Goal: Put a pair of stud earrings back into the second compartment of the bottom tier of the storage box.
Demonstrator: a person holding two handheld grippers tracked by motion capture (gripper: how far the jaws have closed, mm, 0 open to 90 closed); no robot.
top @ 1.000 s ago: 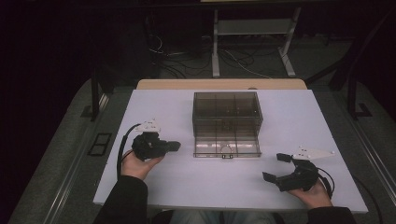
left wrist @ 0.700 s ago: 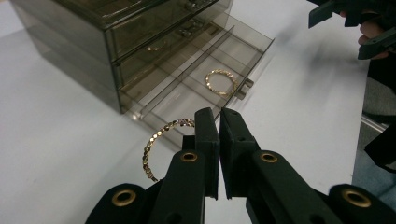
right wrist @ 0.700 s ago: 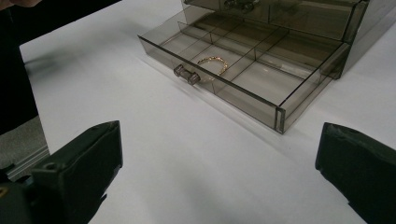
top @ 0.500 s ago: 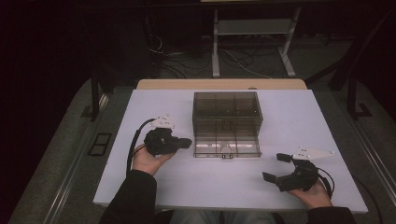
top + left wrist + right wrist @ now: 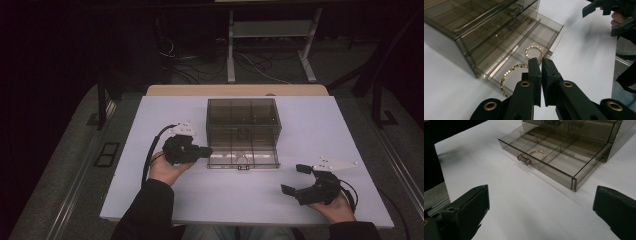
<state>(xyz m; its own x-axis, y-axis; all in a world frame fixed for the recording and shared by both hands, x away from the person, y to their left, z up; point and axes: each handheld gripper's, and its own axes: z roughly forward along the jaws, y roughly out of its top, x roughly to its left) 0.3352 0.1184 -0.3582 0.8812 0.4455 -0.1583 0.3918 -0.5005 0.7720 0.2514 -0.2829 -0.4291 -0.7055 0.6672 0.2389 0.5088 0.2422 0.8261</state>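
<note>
Left gripper [image 5: 205, 150] has moved in toward the smoky clear-plastic drawer box [image 5: 243, 120], jaws clenched on a gold chain-link bracelet [image 5: 510, 75] just short of the open bottom drawer [image 5: 243, 161]. A second, smaller gold bracelet [image 5: 537, 154] already lies inside. Drop and drawer closing remain. Right gripper [image 5: 300, 181] rests gaping, empty.

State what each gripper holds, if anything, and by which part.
The left gripper pinches a gold bracelet by one stretch of its chain, and the rest hangs loose. The right gripper is open and holds nothing.
</note>
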